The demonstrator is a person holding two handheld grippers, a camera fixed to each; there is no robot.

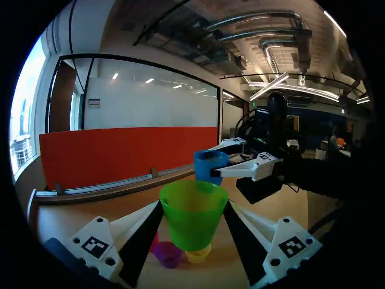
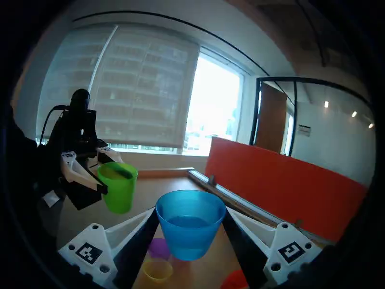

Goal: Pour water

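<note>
In the left gripper view my left gripper (image 1: 193, 219) is shut on a green cup (image 1: 193, 213), held upright above the wooden table (image 1: 72, 221). Beyond it, the right gripper (image 1: 226, 156) holds a blue cup (image 1: 210, 166) up and to the right. In the right gripper view my right gripper (image 2: 190, 226) is shut on the blue cup (image 2: 190, 222), upright, with water in it. The green cup (image 2: 118, 187) hangs farther off at the left, clamped by the left gripper (image 2: 96, 173).
Small purple (image 1: 168, 253) and yellow (image 1: 198, 254) cups stand on the table below, seen again as purple (image 2: 159, 248) and yellow (image 2: 157, 269); a red cup (image 2: 236, 280) sits lower right. An orange partition (image 1: 125, 151) runs along the desk's far edge.
</note>
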